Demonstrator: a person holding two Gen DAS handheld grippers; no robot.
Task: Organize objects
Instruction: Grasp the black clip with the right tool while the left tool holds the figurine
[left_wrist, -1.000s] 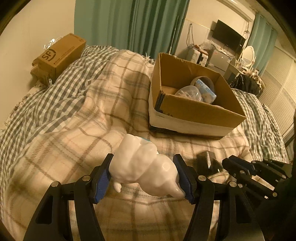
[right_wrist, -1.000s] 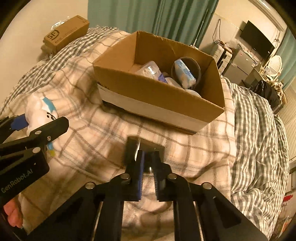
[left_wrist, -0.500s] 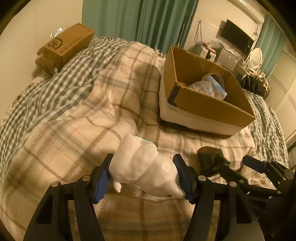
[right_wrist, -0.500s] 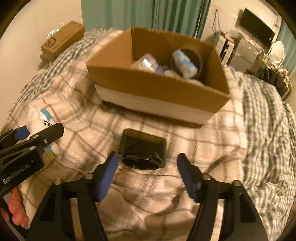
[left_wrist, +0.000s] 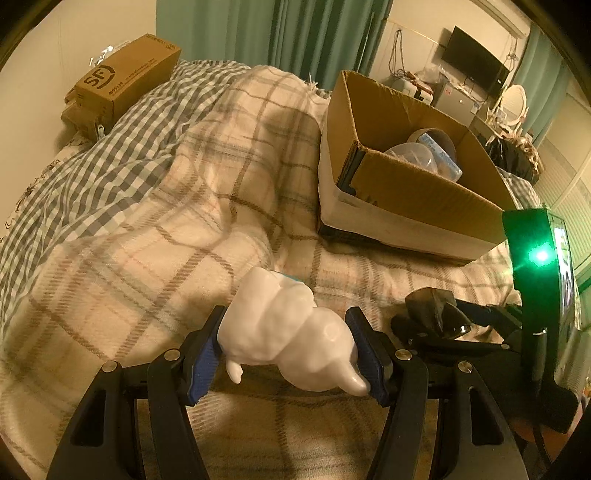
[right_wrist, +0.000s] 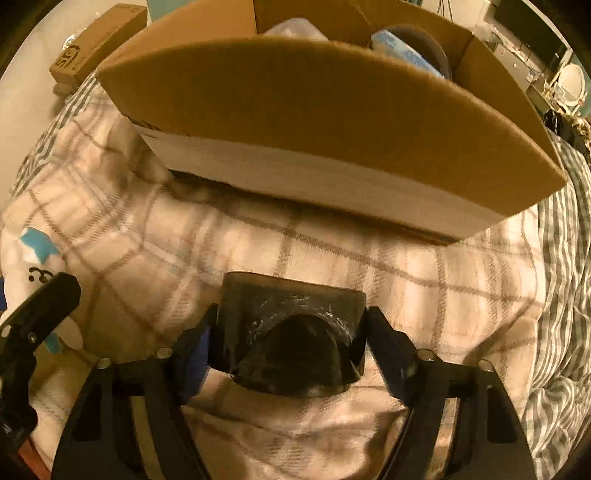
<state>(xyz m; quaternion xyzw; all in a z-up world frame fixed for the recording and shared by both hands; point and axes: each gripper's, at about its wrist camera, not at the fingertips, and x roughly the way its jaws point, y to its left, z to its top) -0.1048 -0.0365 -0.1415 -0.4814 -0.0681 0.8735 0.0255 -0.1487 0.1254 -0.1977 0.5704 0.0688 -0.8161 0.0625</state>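
My left gripper (left_wrist: 291, 354) is shut on a white plastic figurine (left_wrist: 288, 339) with a blue patch, held just above the plaid blanket (left_wrist: 155, 251). The figurine also shows at the left edge of the right wrist view (right_wrist: 33, 258). My right gripper (right_wrist: 288, 350) has its jaws around a dark square cup (right_wrist: 291, 328) lying on the blanket with its mouth toward the camera; the pads touch both its sides. In the left wrist view the cup (left_wrist: 432, 310) lies right of the figurine. An open cardboard box (left_wrist: 402, 184) stands behind both; its front wall (right_wrist: 314, 110) is close ahead.
The box holds a clear plastic container (left_wrist: 413, 155) and a blue-and-white pack inside a dark ring (left_wrist: 441, 151). A long brown carton (left_wrist: 125, 77) lies at the far left by the wall. A grey checked duvet (right_wrist: 565, 277) lies to the right. Green curtains hang behind.
My right gripper has moved forward and down, opened, and closed in around the dark cup. The left gripper, still holding the figurine, has shifted slightly left, away from the box.
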